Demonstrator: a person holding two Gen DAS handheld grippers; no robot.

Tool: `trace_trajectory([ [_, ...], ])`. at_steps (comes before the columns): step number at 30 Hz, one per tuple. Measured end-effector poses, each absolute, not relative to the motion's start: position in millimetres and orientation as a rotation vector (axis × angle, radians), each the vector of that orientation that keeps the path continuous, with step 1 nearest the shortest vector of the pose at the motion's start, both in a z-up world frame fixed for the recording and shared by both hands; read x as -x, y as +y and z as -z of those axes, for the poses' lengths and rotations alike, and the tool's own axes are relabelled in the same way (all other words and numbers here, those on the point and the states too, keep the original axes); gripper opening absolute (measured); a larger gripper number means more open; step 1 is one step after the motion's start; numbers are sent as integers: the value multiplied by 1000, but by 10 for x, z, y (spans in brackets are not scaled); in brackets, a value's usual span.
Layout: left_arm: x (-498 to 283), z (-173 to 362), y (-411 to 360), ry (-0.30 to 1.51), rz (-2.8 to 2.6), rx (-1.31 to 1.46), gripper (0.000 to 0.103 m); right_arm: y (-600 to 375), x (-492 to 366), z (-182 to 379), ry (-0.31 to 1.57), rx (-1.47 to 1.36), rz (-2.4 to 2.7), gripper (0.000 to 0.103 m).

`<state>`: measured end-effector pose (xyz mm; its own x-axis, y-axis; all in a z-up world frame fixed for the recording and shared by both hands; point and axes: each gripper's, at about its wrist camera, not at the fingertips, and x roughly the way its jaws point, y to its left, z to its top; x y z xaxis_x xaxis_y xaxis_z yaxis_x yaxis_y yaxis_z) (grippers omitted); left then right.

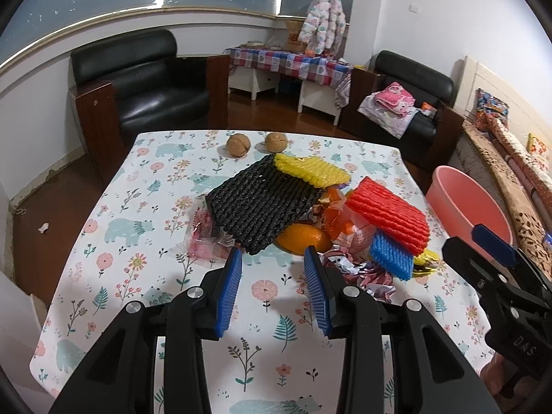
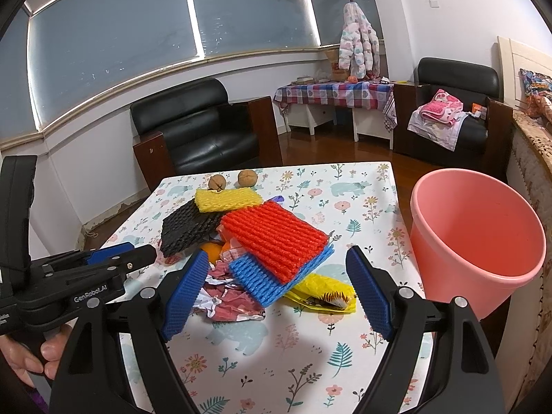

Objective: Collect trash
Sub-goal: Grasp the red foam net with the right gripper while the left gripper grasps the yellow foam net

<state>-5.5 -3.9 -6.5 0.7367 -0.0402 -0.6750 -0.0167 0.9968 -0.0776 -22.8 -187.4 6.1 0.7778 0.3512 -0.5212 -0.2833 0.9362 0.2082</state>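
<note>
I find the trash heaped mid-table (image 1: pixel 114 200): a black net (image 1: pixel 265 203) overlapping a yellow net (image 1: pixel 310 169), a red net (image 1: pixel 390 217) on a blue net (image 1: pixel 393 257), crumpled wrappers (image 2: pixel 231 296), and a yellow packet (image 2: pixel 324 293). A pink bin (image 2: pixel 479 241) stands beside the table, empty.

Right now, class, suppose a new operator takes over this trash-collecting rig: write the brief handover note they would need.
Left hand-held gripper: open, empty, in front of the black foam net.
Right hand-held gripper: open, empty, in front of the blue foam net.
Trash pile lies mid-table: black, yellow, red and blue nets, crumpled wrappers, an orange. Two walnuts sit behind it.
Pink bucket stands at the table's right edge and looks empty.
Done: nothing visibly binned. Left: everything.
</note>
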Motion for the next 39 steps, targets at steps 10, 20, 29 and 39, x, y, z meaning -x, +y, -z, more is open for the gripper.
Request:
trace_trajectory([
  [10,65,8,230,737,98,137,37,-1876,174,-54,603,-118,-379,78],
  [20,7,-11,402,735,124,167,37,-1728,-195,-58,680,-52,-498,67],
  [29,-161,-84,394,730,161,167,37,-1537,-438,152,785,31,-494,32],
  [39,-663,-110,193,778,225,278,37,-1686,-434,191,808,-93,-533,16],
])
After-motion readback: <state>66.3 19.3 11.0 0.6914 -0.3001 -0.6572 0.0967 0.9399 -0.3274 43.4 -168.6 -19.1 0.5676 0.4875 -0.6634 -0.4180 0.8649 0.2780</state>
